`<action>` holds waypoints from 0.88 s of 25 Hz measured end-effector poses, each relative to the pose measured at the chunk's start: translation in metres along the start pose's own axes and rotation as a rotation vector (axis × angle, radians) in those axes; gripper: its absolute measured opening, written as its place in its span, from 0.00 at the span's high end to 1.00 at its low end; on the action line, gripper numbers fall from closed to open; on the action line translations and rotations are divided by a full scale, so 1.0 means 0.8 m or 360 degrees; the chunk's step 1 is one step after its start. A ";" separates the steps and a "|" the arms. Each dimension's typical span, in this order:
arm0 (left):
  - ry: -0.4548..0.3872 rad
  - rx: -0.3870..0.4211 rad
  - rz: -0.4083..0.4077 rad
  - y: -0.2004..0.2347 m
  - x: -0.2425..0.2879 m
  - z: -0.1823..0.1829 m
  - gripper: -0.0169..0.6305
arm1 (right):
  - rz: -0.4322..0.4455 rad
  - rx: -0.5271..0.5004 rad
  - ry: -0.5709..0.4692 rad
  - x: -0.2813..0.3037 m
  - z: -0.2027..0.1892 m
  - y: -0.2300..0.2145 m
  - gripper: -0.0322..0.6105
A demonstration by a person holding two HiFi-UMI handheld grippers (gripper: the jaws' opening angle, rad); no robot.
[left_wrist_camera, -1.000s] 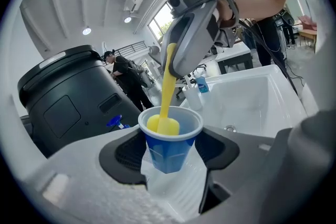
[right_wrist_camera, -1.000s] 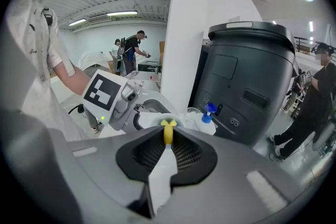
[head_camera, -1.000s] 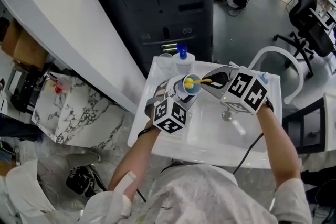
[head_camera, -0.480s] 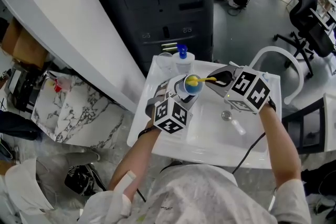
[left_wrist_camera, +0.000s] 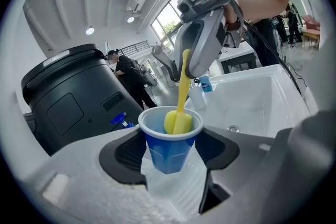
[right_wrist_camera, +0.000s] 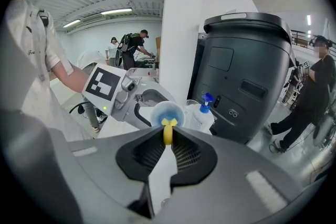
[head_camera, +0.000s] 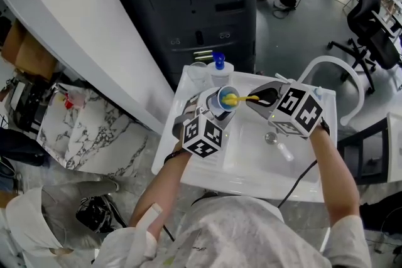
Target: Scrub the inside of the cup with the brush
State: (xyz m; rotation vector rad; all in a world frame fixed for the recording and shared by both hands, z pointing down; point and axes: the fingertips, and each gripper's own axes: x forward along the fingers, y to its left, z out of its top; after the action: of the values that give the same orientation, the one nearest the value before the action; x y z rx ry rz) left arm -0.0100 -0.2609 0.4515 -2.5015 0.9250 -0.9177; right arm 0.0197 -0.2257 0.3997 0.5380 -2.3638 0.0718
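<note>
A blue cup (left_wrist_camera: 169,141) with a white rim sits upright between the pads of my left gripper (left_wrist_camera: 169,150), which is shut on it over the white sink (head_camera: 251,160). A yellow brush (left_wrist_camera: 180,107) has its sponge head down inside the cup and its handle rising to my right gripper (head_camera: 259,97). The right gripper (right_wrist_camera: 167,136) is shut on the yellow handle (right_wrist_camera: 167,132), and beyond its jaws the cup's mouth (right_wrist_camera: 167,112) faces the camera. In the head view the cup (head_camera: 224,101) is at the sink's back left, with the brush (head_camera: 237,98) slanting into it from the right.
A soap bottle with a blue pump (head_camera: 219,69) and a clear glass (head_camera: 197,71) stand at the sink's back left corner. A tall dark bin (head_camera: 188,3) is behind the sink. The drain (head_camera: 271,137) lies in the basin. A person stands far back at the right (right_wrist_camera: 310,97).
Both grippers, with cup and brush, have shifted slightly toward the sink's back. The brush stays inside the cup.
</note>
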 end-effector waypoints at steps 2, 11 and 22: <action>0.0004 -0.0005 0.0001 0.000 0.000 -0.002 0.52 | 0.0014 -0.0007 0.0003 0.001 0.000 0.004 0.89; 0.0028 -0.0023 -0.0007 0.000 0.003 -0.011 0.52 | 0.0064 -0.0017 -0.0014 0.003 0.010 0.019 0.89; 0.0048 -0.0004 -0.0045 -0.011 0.004 -0.015 0.52 | 0.0075 -0.0052 -0.0028 -0.001 0.023 0.022 0.89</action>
State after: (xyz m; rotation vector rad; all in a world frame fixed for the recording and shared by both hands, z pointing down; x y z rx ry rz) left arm -0.0116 -0.2576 0.4660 -2.5156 0.9026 -0.9664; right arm 0.0013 -0.2131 0.3870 0.4696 -2.3910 0.0500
